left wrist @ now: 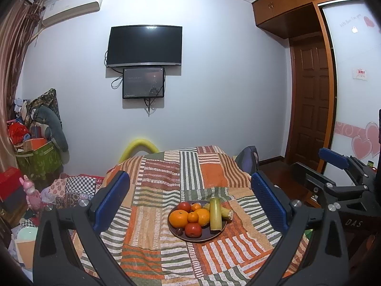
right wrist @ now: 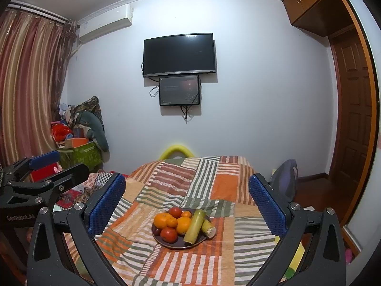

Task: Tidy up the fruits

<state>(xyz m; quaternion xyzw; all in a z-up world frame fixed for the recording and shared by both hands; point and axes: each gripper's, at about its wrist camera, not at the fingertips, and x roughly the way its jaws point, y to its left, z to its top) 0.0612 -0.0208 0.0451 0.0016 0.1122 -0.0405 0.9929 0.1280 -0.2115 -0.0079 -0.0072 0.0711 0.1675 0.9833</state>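
**Fruit plate centred on the surface, both jaws wide and empty**

We see a dark round plate (left wrist: 215, 234) sitting on the patchwork striped cloth (left wrist: 166, 174) that covers the surface, roughly central and toward the near end in both wrist views. Same plate from the right wrist: (right wrist: 202, 239).

On the plate:
- big orange (left wrist: 178, 218) at the left edge
- two red tomato-like fruits: one at the back (left wrist: 183, 206), one at the front (left wrist: 193, 229)
- two small mandarins (left wrist: 193, 217), packed touching the others
- another orange (left wrist: 203, 216), just left of the tall piece
- a yellow-green cylindrical piece (left wrist: 215, 213) lying lengthwise across the right half of the plate
- a second, shorter pale-yellow piece (left wrist: 226, 212) behind it, cut end pointing right, overhanging the rim
- a small dark fruit (left wrist: 179, 231) at the front left; can't tell what it is

Left gripper (left wrist: 190, 197): jaws spread wide, nothing between the blue pads, well short of the plate. Right gripper (right wrist: 187, 205): same, jaws fully apart, holding nothing, plate framed between them but apart. Each gripper shows at the edge of the other's view.

Further out: a wall TV (left wrist: 144, 45) with a smaller screen (left wrist: 143, 83) below it, an air conditioner (right wrist: 107, 23) top left, striped curtains (right wrist: 28, 83), a pile of bags and boxes (left wrist: 38, 138) in the left corner, a wooden door (left wrist: 312, 100) on the right.
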